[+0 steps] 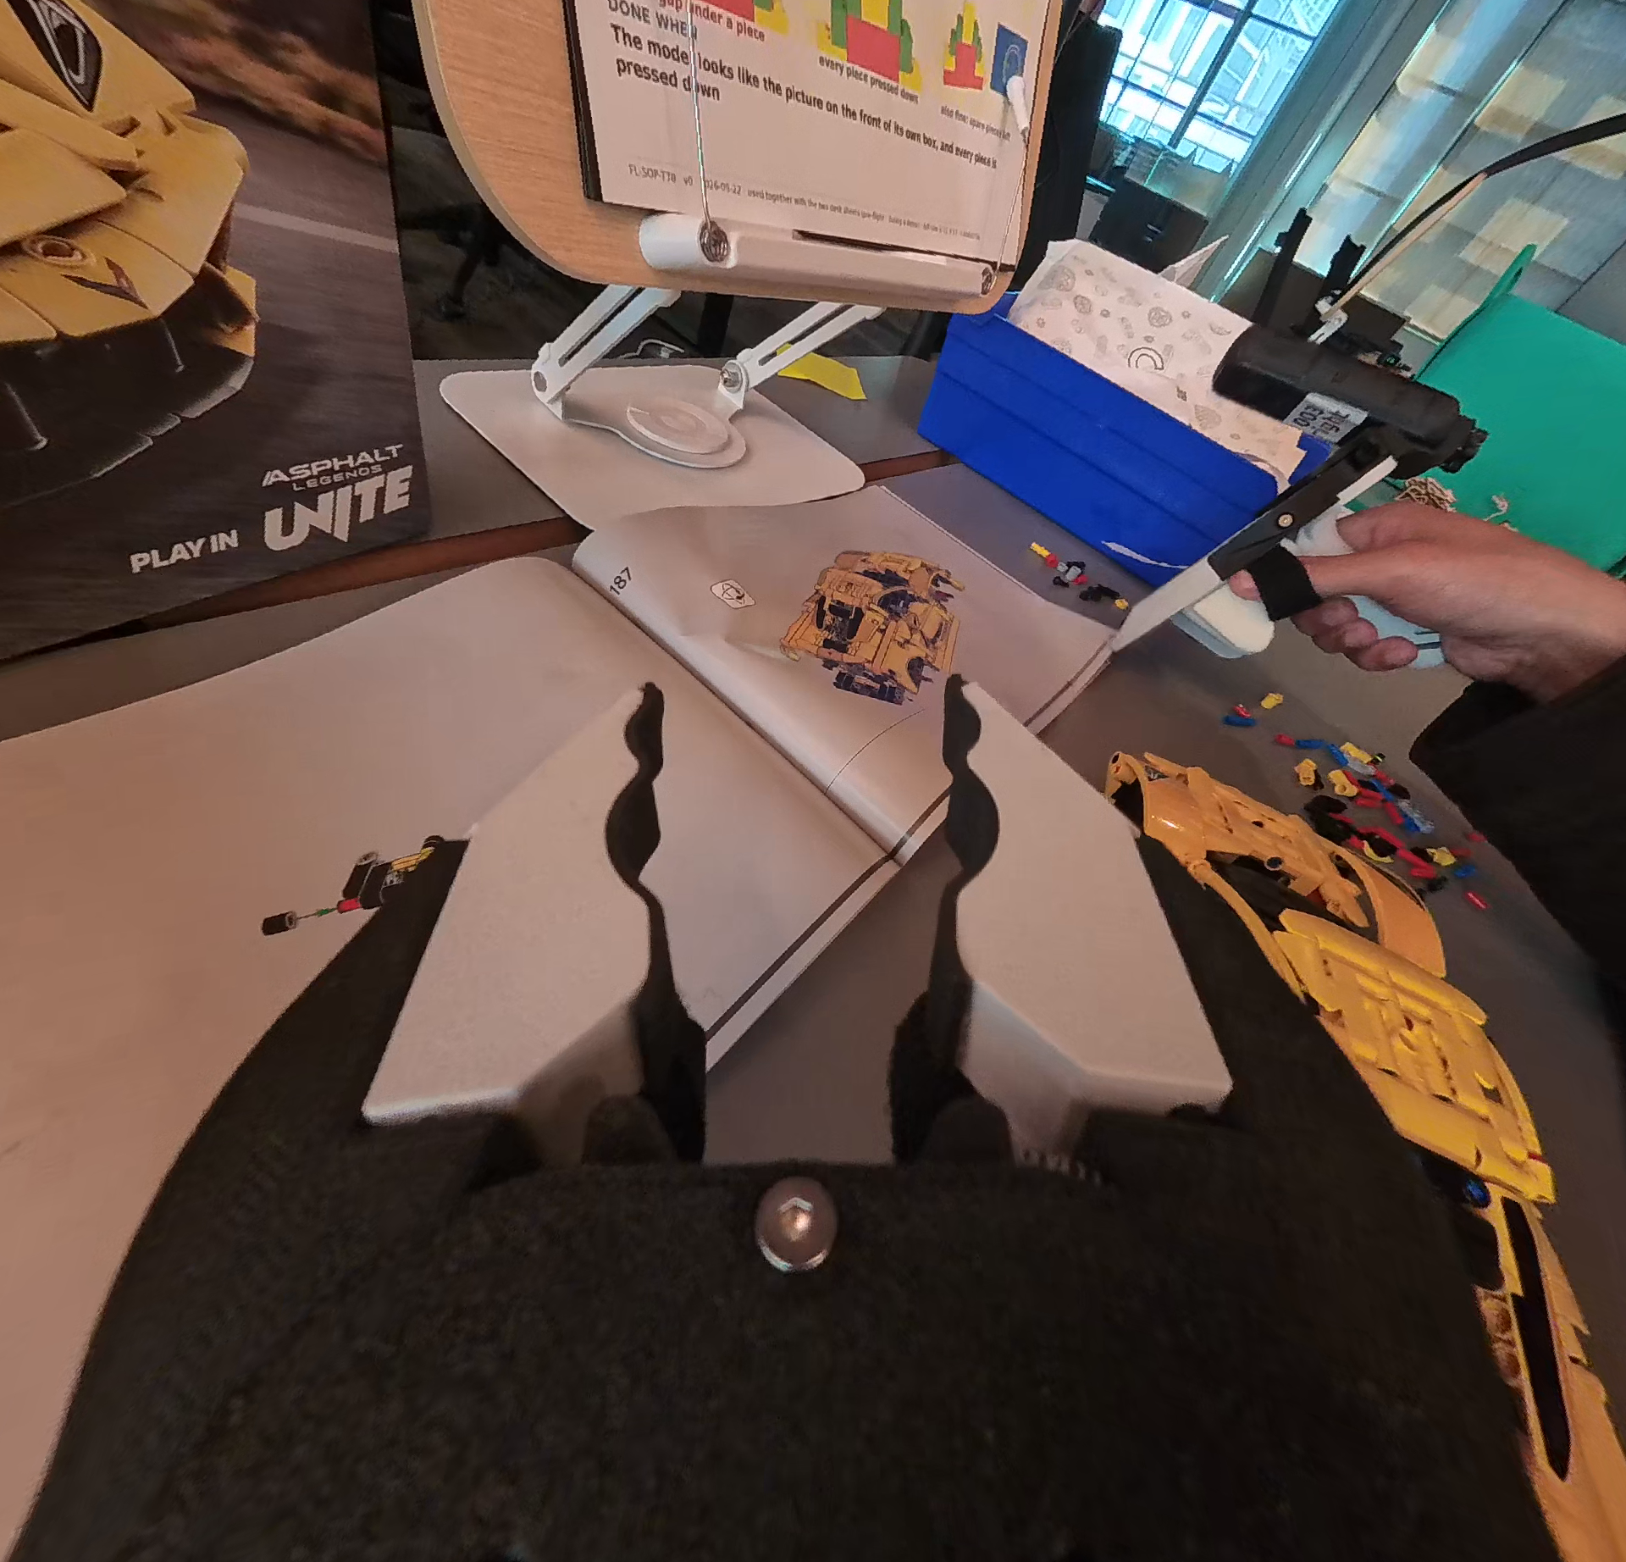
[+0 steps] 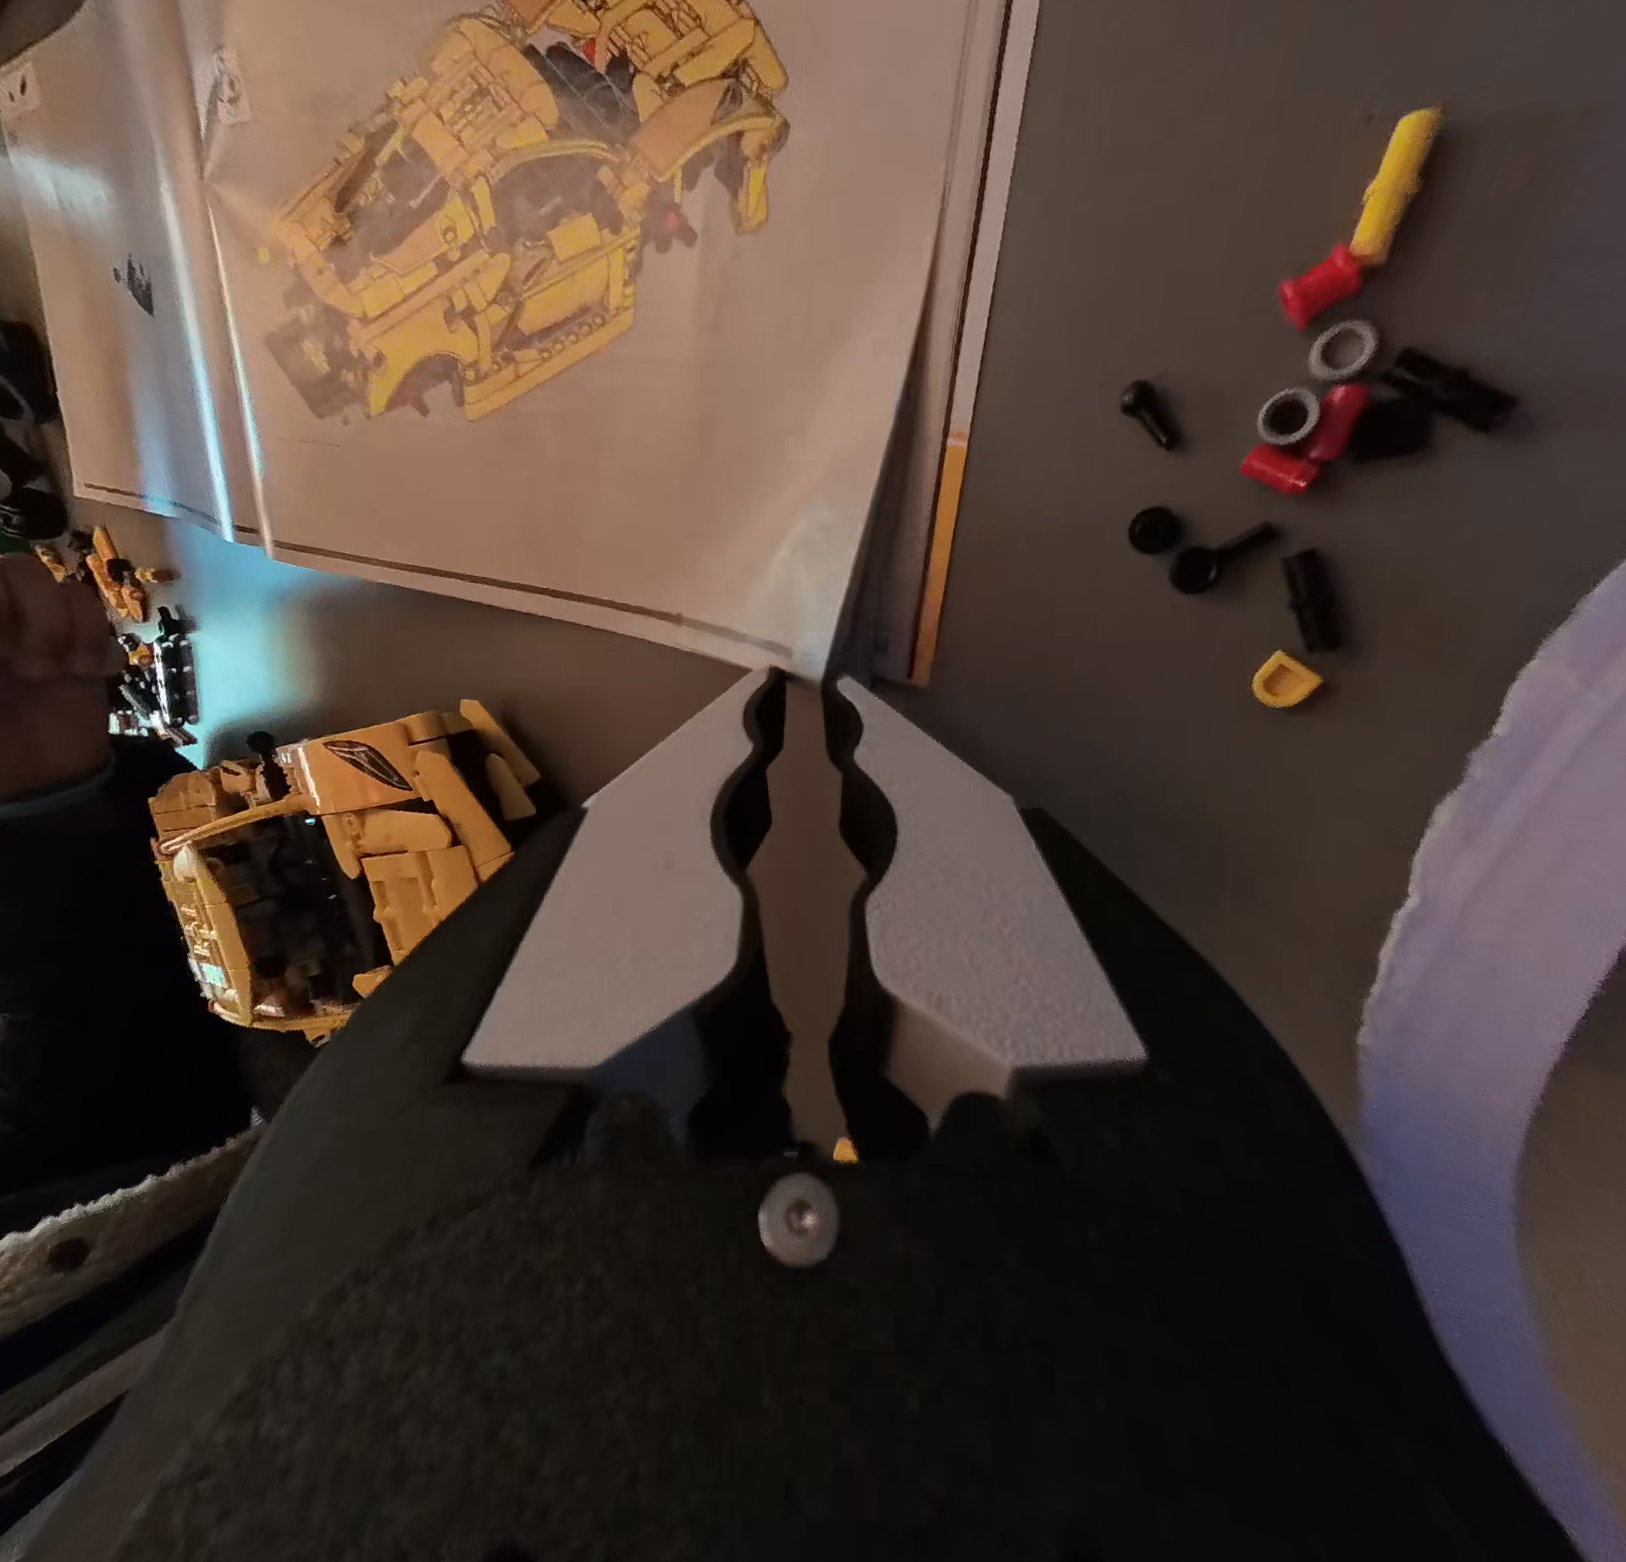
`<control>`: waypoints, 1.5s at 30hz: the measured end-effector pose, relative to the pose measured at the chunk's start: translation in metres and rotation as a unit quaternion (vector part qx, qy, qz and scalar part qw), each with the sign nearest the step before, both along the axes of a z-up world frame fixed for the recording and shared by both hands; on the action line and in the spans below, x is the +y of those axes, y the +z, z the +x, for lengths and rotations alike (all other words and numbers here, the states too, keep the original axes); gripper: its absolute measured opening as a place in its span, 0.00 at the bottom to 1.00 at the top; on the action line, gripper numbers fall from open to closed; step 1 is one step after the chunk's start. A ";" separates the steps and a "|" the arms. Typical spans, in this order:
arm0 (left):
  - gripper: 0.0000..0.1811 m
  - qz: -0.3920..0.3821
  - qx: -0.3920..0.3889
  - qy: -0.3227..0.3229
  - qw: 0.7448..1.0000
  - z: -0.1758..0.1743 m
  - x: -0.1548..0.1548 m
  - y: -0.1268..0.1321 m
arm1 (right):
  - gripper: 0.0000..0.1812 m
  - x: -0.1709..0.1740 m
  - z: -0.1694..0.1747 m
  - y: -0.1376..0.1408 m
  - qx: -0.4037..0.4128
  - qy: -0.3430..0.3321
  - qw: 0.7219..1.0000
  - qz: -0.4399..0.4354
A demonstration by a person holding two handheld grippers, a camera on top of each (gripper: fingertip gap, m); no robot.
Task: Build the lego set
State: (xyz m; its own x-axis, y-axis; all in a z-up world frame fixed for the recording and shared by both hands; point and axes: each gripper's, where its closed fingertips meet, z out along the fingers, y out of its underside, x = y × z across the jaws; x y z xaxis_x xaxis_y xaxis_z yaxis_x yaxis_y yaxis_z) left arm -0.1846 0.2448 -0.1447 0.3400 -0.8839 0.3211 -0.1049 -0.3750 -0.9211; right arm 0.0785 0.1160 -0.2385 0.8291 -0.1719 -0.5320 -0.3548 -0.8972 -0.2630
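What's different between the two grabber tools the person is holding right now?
The left gripper has its fingers spread wide; the right gripper has them almost together. The left gripper holds nothing and hovers over the middle of the open booklet; the right gripper sits at the corner of a lifted page and seems to pinch it. Both have white fingers with wavy black pads on a black body.
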 end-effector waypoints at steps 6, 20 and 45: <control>0.35 -0.007 0.000 -0.001 1.000 0.000 0.000 0.000 | 0.00 0.008 -0.003 0.018 -0.030 0.019 0.999 0.038; 0.35 -0.261 -0.043 -0.140 0.954 0.080 -0.036 0.016 | 0.00 0.053 -0.165 0.079 -0.245 0.326 0.877 0.254; 0.00 -0.287 -0.198 -0.247 0.904 0.074 -0.050 0.045 | 0.11 0.083 -0.189 0.090 -0.129 0.287 0.874 0.371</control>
State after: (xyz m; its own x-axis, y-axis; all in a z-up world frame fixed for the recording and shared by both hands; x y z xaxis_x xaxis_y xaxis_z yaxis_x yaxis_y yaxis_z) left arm -0.1108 0.1953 -0.0999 -0.2933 -0.5462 0.7846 -0.0937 -0.8003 -0.5922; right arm -0.1105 0.1986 -0.1484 0.7741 0.6247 -0.1026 0.2555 -0.4566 -0.8522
